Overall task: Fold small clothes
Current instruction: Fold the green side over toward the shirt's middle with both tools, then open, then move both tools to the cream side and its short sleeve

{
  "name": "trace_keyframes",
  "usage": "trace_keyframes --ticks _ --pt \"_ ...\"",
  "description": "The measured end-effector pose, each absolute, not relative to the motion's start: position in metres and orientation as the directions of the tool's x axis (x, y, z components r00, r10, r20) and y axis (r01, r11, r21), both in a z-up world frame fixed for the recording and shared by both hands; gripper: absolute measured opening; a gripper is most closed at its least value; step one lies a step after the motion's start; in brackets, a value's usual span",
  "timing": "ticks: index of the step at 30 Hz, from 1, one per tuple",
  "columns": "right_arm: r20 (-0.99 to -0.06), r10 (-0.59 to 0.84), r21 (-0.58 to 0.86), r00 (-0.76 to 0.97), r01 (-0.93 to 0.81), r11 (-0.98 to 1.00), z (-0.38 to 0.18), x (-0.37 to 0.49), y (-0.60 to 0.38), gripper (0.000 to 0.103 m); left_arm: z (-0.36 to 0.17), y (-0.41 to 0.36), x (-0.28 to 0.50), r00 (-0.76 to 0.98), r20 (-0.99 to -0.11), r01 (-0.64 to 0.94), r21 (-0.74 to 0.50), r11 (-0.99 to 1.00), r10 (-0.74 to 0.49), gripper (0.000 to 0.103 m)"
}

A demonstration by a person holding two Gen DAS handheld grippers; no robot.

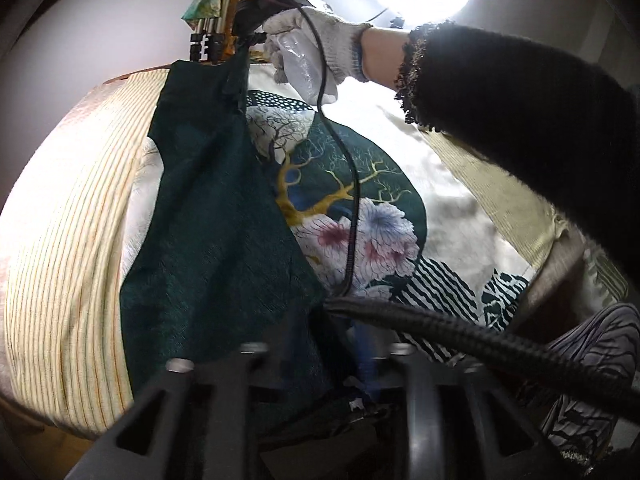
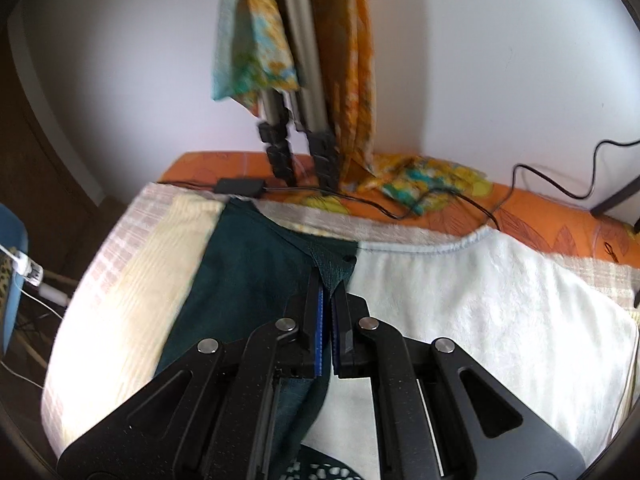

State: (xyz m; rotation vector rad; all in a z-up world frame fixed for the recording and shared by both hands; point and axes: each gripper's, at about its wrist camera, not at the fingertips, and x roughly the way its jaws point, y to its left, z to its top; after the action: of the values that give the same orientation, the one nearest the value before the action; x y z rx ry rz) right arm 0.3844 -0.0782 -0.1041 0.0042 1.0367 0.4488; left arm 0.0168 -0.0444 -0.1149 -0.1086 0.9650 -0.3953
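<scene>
- A work surface is covered by a cream ribbed cloth (image 1: 68,240), seen pale and striped along its left side in both views.
- On that cloth a white printed garment (image 1: 348,184) is laid out flat; its print shows a gold-branched tree, pink and blue flowers and black-and-white stripes.
- A dark green cloth (image 1: 208,208) is stretched in a long band over the left part of the white garment, raised at its far end and running down towards the near camera.
- Behind the surface, an orange patterned sheet (image 2: 540,220) is spread along the white wall, with a tripod (image 2: 296,92) standing on it and colourful scarves hung over the tripod.
- A black sleeve (image 1: 520,100) and a hand in a white glove (image 1: 308,48) are seen reaching across in the left wrist view.
- The right gripper (image 2: 331,300) is closed on a corner of the dark green cloth, the fabric being pinched between its blue-edged pads.
- The left gripper (image 1: 324,364) is blurred and dark at the bottom of its view; its jaws appear to stand partly apart, and whether the green cloth is touched by them cannot be told.
- A black cable (image 1: 348,184) hangs from the gloved hand across the print.
</scene>
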Motion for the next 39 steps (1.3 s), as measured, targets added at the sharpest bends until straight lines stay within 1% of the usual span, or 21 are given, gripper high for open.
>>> trace_keyframes --ticks 1,2,3,4,8,10,12,15,19,23,26,28,32,34,36,39 --pt "-0.836 0.347 0.205 0.424 -0.345 0.916 -0.106 0.384 -0.082 0.024 -0.114 -0.045 0.016 0.505 -0.777 0.284 -0.261 0.922 -0.376 0.035" --pt "-0.838 0.344 0.209 0.424 -0.334 0.919 -0.107 0.384 -0.086 0.043 -0.113 -0.045 0.014 0.505 -0.777 0.290 -0.258 0.922 -0.376 0.036" --pt "-0.834 0.341 0.211 0.433 -0.319 0.924 -0.105 0.383 -0.092 0.051 -0.111 -0.044 0.012 0.509 -0.774 0.293 -0.256 0.921 -0.377 0.036" --pt "-0.828 0.337 0.212 0.447 -0.308 0.928 -0.102 0.380 -0.097 0.057 -0.109 -0.043 0.010 0.513 -0.769 0.297 -0.257 0.919 -0.381 0.037" --pt "-0.813 0.338 0.215 0.473 -0.295 0.931 -0.082 0.369 -0.121 0.057 -0.099 -0.040 -0.003 0.525 -0.745 0.329 -0.267 0.906 -0.411 0.041" --pt "-0.803 0.339 0.216 0.490 -0.292 0.932 -0.067 0.359 -0.134 0.057 -0.093 -0.040 -0.010 0.535 -0.729 0.347 -0.271 0.898 -0.427 0.041" --pt "-0.787 0.363 0.238 0.498 -0.299 0.924 -0.051 0.347 -0.146 0.057 -0.086 -0.038 -0.022 0.563 -0.711 0.362 -0.247 0.899 -0.422 0.041" --pt "-0.766 0.389 0.258 0.511 -0.310 0.915 -0.024 0.319 -0.164 0.058 -0.080 -0.033 -0.037 0.608 -0.690 0.360 -0.201 0.911 -0.392 0.041" --pt "-0.746 0.406 0.261 0.528 -0.330 0.907 0.009 0.274 -0.188 0.058 -0.078 -0.025 -0.056 0.657 -0.664 0.334 -0.170 0.927 -0.358 0.041" --pt "-0.728 0.408 0.260 0.550 -0.329 0.908 0.031 0.231 -0.228 0.058 -0.079 -0.027 -0.074 0.714 -0.638 0.309 -0.082 0.947 -0.288 0.041" --pt "-0.705 0.427 0.305 0.566 -0.301 0.903 0.038 0.204 -0.267 0.062 -0.078 -0.036 -0.084 0.741 -0.615 0.316 -0.033 0.948 -0.268 0.041" --pt "-0.692 0.436 0.340 0.576 -0.273 0.900 0.040 0.191 -0.292 0.062 -0.077 -0.045 -0.088 0.763 -0.596 0.325 0.018 0.945 -0.251 0.041" --pt "-0.675 0.414 0.369 0.611 -0.207 0.906 0.041 0.174 -0.340 0.062 -0.076 -0.065 -0.096 0.798 -0.559 0.358 0.140 0.923 -0.225 0.041" --pt "-0.664 0.402 0.396 0.630 -0.160 0.904 0.040 0.169 -0.369 0.062 -0.077 -0.072 -0.098 0.804 -0.552 0.373 0.182 0.910 -0.220 0.041" --pt "-0.652 0.393 0.421 0.648 -0.121 0.899 0.038 0.165 -0.392 0.062 -0.076 -0.075 -0.097 0.799 -0.558 0.376 0.173 0.910 -0.224 0.041" --pt "-0.657 0.374 0.436 0.655 -0.074 0.897 0.032 0.163 -0.418 0.062 -0.074 -0.078 -0.091 0.779 -0.574 0.379 0.106 0.919 -0.255 0.041"
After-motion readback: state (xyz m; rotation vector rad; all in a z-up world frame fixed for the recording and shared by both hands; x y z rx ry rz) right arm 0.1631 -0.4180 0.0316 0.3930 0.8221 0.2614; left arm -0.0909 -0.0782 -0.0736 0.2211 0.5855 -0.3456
